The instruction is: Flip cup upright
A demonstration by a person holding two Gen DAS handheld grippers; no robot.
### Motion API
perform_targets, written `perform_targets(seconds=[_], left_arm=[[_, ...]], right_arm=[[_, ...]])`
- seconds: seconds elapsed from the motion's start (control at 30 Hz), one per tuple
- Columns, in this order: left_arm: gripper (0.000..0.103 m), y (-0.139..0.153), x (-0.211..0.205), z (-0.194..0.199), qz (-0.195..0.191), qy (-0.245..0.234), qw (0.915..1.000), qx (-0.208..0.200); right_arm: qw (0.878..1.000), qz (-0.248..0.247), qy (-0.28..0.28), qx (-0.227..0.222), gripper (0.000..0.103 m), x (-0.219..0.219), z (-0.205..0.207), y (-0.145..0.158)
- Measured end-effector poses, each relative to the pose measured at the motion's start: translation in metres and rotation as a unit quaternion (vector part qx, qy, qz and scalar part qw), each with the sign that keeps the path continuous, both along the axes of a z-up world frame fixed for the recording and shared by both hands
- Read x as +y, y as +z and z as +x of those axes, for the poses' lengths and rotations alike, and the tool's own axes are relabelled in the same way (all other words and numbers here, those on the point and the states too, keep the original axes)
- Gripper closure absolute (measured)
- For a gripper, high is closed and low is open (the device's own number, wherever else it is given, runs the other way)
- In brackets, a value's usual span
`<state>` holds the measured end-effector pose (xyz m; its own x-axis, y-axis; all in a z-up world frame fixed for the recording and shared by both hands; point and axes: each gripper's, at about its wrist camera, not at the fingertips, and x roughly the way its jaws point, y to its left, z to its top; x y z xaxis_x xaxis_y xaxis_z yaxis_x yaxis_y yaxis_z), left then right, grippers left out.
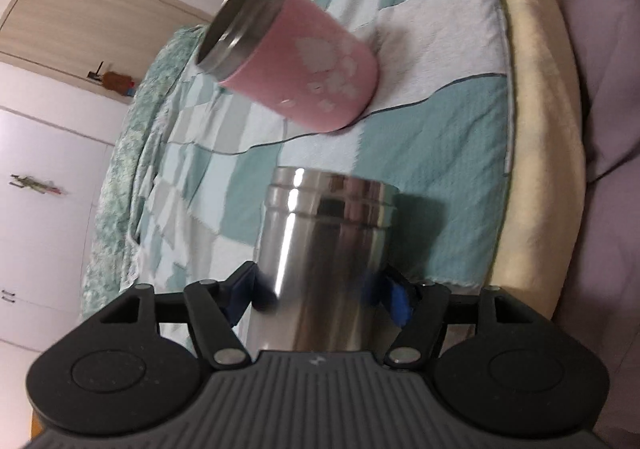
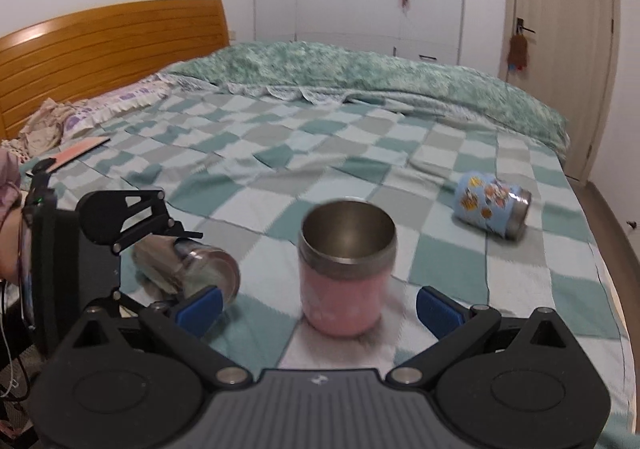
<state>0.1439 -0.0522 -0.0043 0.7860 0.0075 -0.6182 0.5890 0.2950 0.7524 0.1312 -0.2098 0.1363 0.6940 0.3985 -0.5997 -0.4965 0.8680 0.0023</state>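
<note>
My left gripper (image 1: 320, 297) is shut on a bare steel cup (image 1: 324, 261); in the right wrist view the steel cup (image 2: 192, 265) lies tilted on its side, just above the checked bedspread, with the left gripper's black body (image 2: 120, 225) around it. A pink cup (image 2: 346, 269) with white paw prints stands upright on the bed, mouth up, between the blue pads of my open right gripper (image 2: 318, 307), apart from them. The pink cup also shows in the left wrist view (image 1: 296, 61). A blue cartoon cup (image 2: 492, 205) lies on its side at the right.
The checked green and white bedspread (image 2: 320, 153) covers the bed. A rumpled green blanket (image 2: 380, 77) lies along the far side. A wooden headboard (image 2: 100, 45) is at the left, with a flat red object (image 2: 76, 153) near it. The bed's right edge is near the blue cup.
</note>
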Motion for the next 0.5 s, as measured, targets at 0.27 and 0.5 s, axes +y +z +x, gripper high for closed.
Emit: perform_targets(seconds=[0.27, 0.5], left_arm=[[0.000, 0.040, 0.041, -0.024, -0.166, 0.042, 0.9848, -0.032], [0.000, 0.065, 0.088, -0.068, -0.291, 0.108, 0.9485, -0.064]], right_arm=[[1.000, -0.005, 0.003, -0.005, 0.000, 0.004, -0.005, 0.001], [0.998, -0.020, 0.051, -0.027, 0.000, 0.050, -0.017, 0.007]])
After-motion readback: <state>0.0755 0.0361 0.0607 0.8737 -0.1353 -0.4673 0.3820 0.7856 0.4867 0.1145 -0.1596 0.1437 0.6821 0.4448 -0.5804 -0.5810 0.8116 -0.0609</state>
